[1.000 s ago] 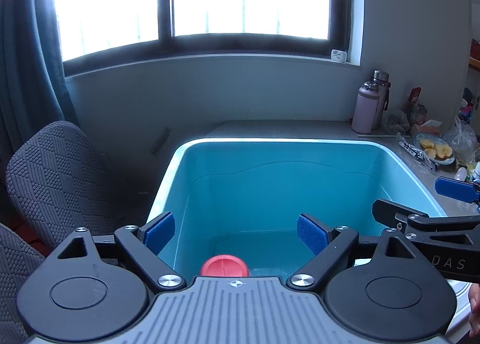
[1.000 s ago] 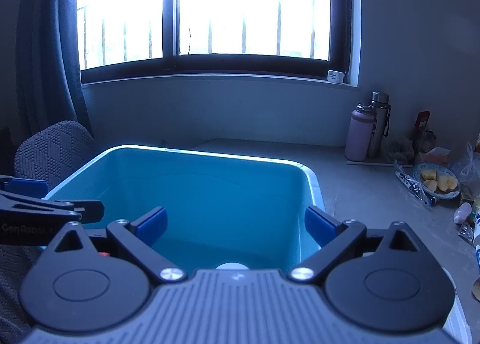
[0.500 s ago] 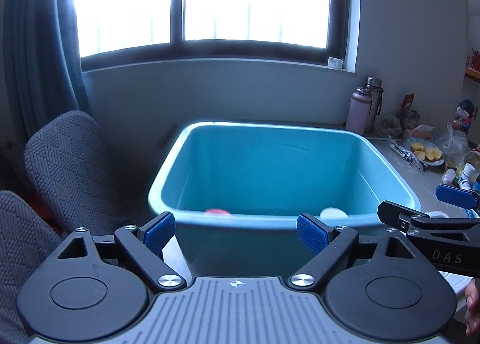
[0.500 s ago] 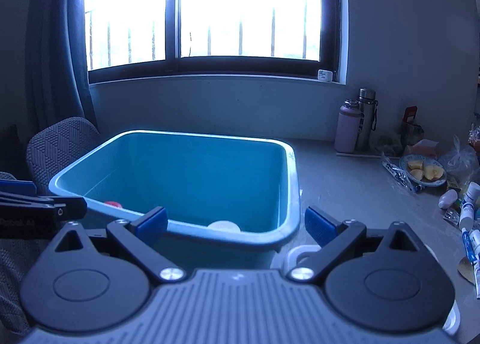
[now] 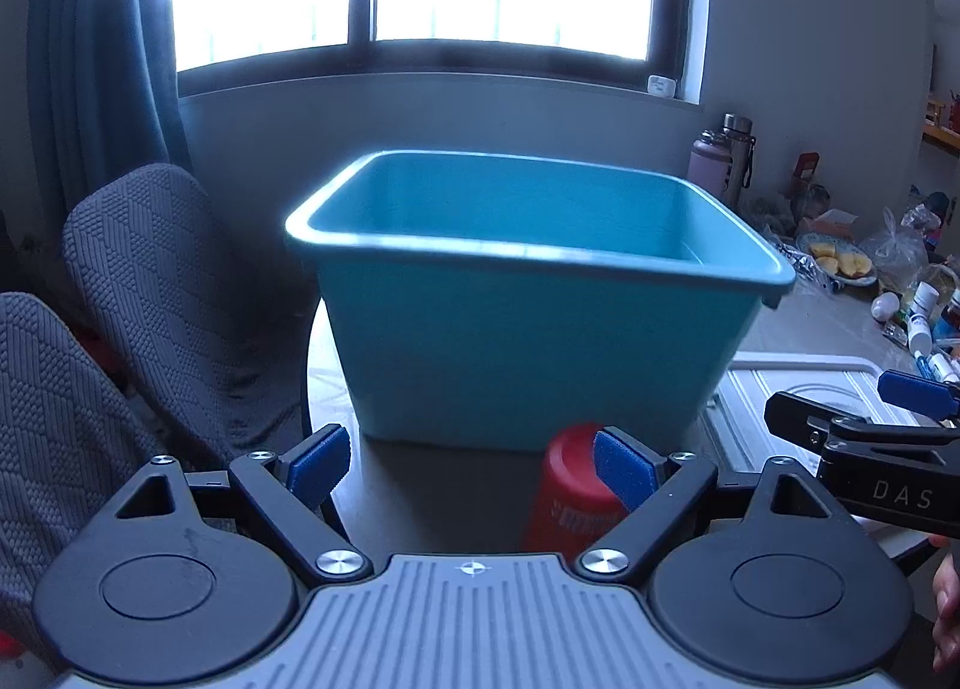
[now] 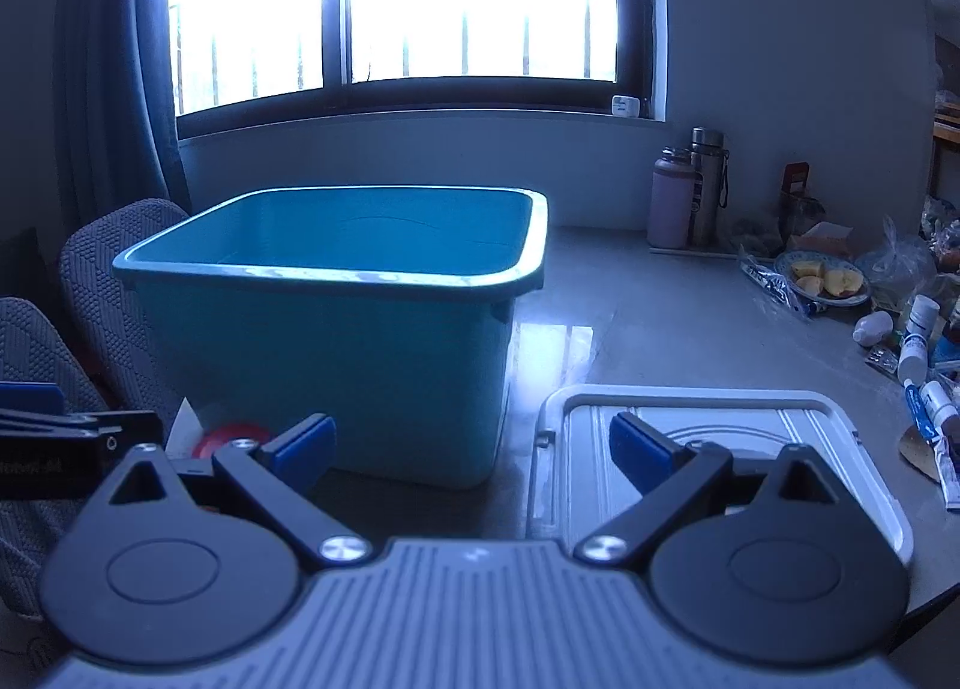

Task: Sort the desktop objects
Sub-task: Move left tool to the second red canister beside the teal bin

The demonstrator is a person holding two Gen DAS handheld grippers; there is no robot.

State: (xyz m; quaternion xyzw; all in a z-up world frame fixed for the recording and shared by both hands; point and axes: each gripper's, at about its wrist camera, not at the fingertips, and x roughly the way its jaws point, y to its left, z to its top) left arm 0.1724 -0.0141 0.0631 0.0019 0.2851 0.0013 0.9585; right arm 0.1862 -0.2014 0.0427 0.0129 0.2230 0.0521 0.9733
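Observation:
A teal plastic bin (image 5: 528, 341) stands on the grey table; it also shows in the right wrist view (image 6: 336, 323). Its inside is hidden from here. A red bottle (image 5: 570, 494) stands on the table in front of the bin, just inside my left gripper's right finger; its red cap shows in the right wrist view (image 6: 231, 437). My left gripper (image 5: 471, 467) is open and empty. My right gripper (image 6: 474, 449) is open and empty, low over the table between the bin and a white bin lid (image 6: 774, 425).
Two grey fabric chairs (image 5: 144, 293) stand left of the table. Two flasks (image 6: 690, 191), a plate of fruit (image 6: 825, 281), bags, small bottles and tubes (image 6: 924, 389) clutter the table's right side. A window and wall lie behind.
Both grippers have pulled back and down from above the bin to table height in front of it. The bin's inside has dropped out of sight. A red bottle on the table has come into view.

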